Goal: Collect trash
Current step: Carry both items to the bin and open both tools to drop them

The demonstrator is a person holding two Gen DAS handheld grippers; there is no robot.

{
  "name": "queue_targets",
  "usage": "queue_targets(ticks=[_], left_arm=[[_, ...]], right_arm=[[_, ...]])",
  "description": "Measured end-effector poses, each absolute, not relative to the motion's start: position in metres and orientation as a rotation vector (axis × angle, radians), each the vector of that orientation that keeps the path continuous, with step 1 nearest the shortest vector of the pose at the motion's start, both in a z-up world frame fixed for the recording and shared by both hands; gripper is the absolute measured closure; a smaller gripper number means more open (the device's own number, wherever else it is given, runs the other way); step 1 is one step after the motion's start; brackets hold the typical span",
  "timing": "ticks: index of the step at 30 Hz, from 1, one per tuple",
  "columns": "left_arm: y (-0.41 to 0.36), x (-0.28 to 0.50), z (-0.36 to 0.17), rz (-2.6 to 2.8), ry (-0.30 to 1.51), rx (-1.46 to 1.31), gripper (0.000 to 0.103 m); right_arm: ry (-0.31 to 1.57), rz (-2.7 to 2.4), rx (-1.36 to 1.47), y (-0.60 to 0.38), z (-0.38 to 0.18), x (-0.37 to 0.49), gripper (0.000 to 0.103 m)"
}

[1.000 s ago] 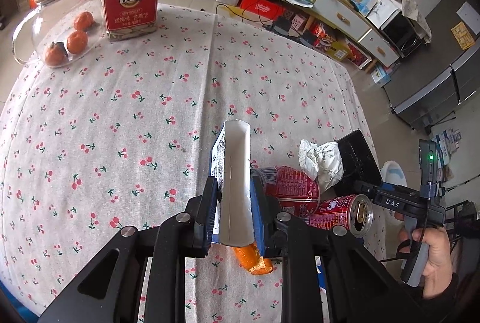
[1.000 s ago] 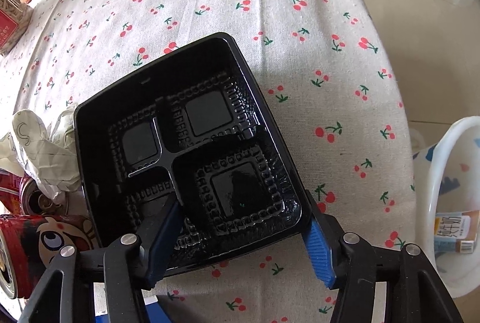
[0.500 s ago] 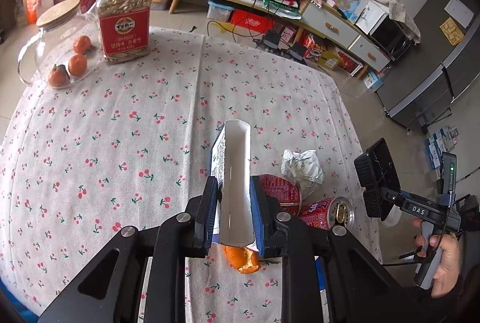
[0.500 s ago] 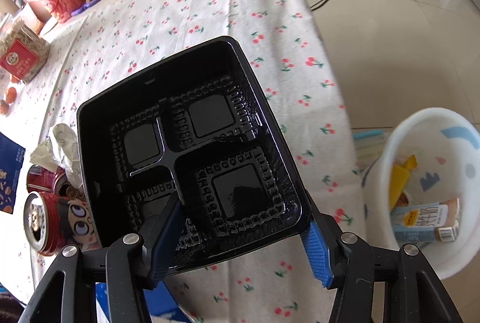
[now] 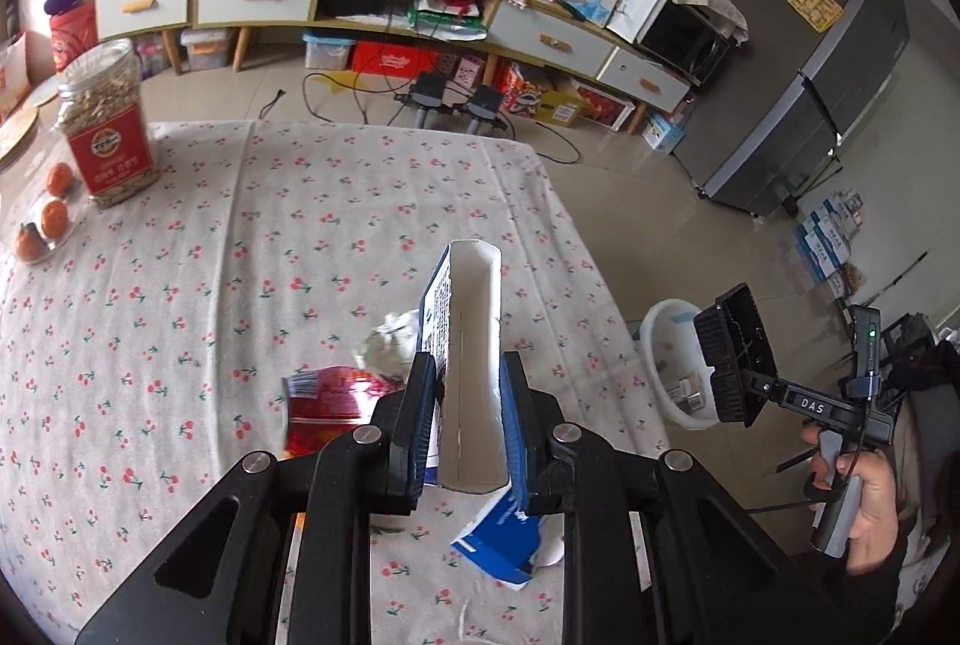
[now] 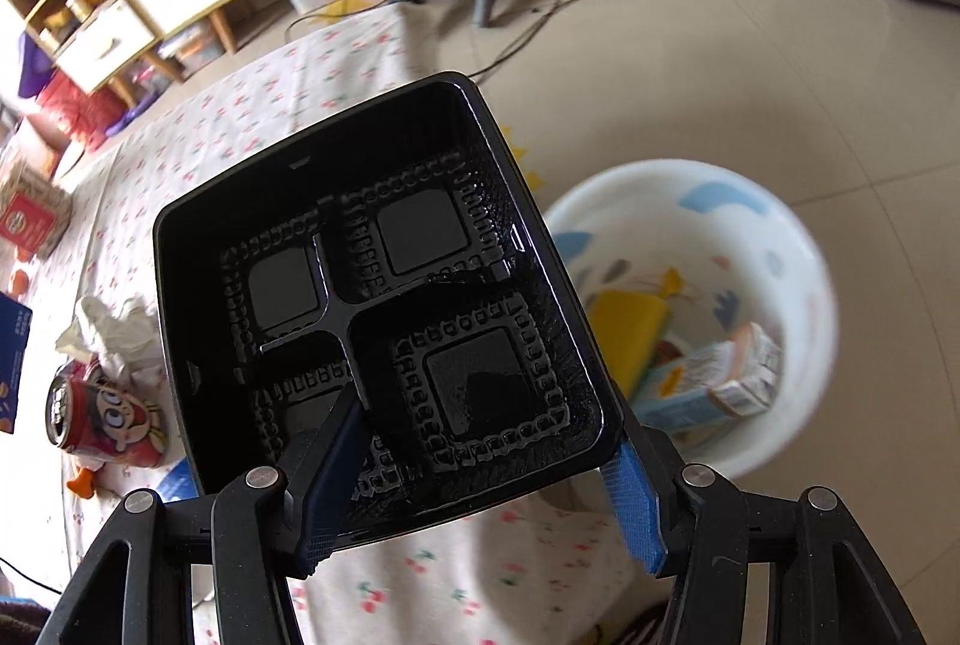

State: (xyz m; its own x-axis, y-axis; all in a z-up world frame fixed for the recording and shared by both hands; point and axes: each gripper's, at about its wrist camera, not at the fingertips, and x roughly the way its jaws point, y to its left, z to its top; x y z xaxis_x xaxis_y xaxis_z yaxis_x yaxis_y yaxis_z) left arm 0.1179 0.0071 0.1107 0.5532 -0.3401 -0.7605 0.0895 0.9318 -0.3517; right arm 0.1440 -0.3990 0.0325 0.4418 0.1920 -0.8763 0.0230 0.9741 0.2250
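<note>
Left hand-held gripper [image 5: 467,423] is squeezed nearly shut on a flattened carton [image 5: 465,345], blue printed outside and white inside. Its long axis runs straight out along the fingers, open end pointing away toward the far right edge of the worktop [image 5: 180,285], and it's up off the cloth.

Below it near the worktop's right edge: one crumpled white tissue [image 5: 390,342], one squashed red can [image 5: 327,399] and one torn blue-and-white carton piece [image 5: 504,537]. The right wrist view shows one more red cartoon can [image 6: 108,420] lying on its side, top pointing left, with a bit of orange peel [image 6: 84,483] beside it.

Right hand-held gripper [image 6: 480,507] is about half open, clamped on the near wall of one black four-compartment plastic tray [image 6: 384,285]: left finger inside, right finger outside. The tray points away, tilted down, hanging past the worktop's right edge next to the white trash bin [image 6: 798,249] on the floor. The bin has one yellow piece and a couple of cartons in it.
</note>
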Motion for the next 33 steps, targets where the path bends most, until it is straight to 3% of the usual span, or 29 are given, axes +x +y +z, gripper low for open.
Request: queue_targets(ticks=[7, 20, 33], left_arm=[[-0.091, 0.136, 0.118, -0.401, 0.971, -0.216, 0.081], [-0.255, 0.174, 0.057, -0.607, 1.121, -0.167, 0.081], [-0.307, 0.208, 0.021, -0.607, 1.112, -0.134, 0.077]], right_arm=[[1.111, 0.015, 0.302, -0.458, 0.028, 0.133, 0.039], [1.138, -0.098, 0.428, -0.541, 0.014, 0.115, 0.039], [1.148, -0.150, 0.476, -0.579, 0.007, 0.102, 0.039]])
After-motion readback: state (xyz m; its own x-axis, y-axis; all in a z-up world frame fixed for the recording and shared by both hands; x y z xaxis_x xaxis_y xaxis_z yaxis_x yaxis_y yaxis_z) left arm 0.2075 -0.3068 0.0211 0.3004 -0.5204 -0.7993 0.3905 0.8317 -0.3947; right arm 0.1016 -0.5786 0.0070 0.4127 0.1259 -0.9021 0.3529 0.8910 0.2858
